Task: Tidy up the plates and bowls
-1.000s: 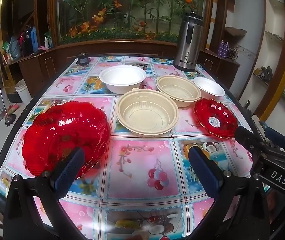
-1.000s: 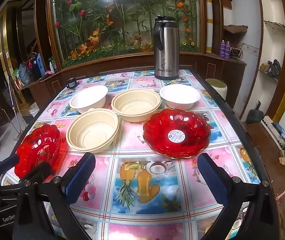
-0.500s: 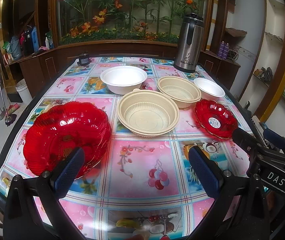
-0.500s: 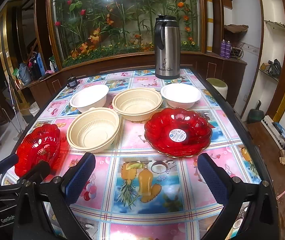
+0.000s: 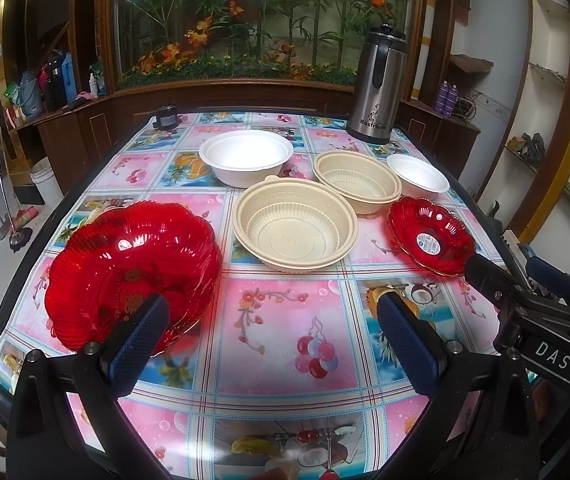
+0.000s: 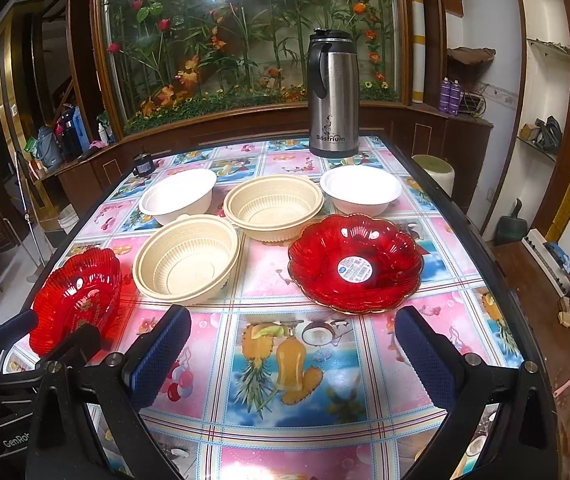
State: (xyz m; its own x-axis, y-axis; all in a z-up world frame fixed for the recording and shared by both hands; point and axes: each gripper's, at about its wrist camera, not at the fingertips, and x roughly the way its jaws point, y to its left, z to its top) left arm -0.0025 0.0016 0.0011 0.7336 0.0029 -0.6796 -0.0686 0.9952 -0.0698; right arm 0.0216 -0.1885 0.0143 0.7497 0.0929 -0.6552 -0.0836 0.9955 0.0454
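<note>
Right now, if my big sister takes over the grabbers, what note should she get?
Left gripper: open, holding nothing, near the red dish without a sticker.
Right gripper: open, holding nothing, just short of the red dish with the sticker.
On the table: two beige bowls, a white bowl on the left, a white bowl on the right, and the steel flask at the far end.
Done: nothing stacked; every piece sits alone.
Left: probably pair like with like.

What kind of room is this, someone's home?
Probably a home dining room: a table under a fruit-print cloth set with bowls and red plates, a steel thermos at its far end, and a glass-fronted flower display in wooden cabinetry.
</note>
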